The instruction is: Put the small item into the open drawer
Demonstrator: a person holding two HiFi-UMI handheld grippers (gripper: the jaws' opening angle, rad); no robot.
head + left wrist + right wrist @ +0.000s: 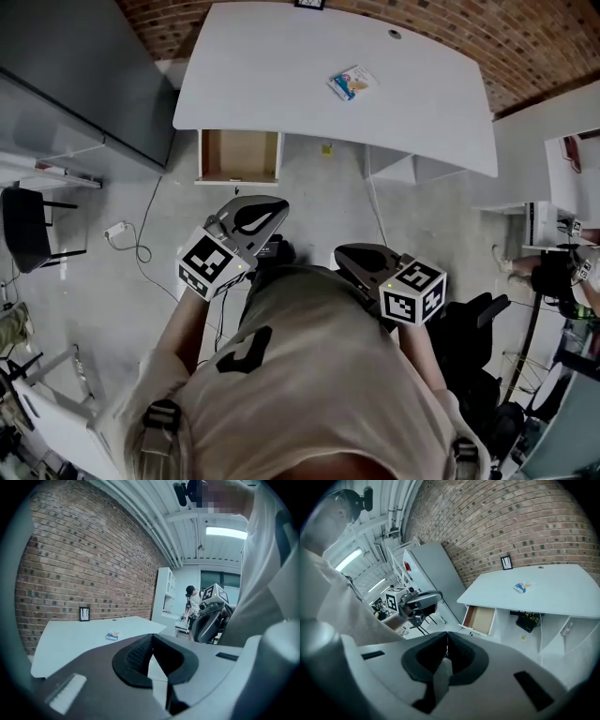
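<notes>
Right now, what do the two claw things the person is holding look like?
Both are chunky grey shells. The left claw and the right claw each have black ribbed pads sitting in a black-rimmed hollow. Each one carries a white cube printed with black square patterns. The person wears a pale beige shirt with a dark mark on it.

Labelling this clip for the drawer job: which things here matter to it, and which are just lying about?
Job: small packet, open drawer, left tool, right tool, both tools shut and empty.
Lying about: picture frame, black chair, grey cabinet.
</notes>
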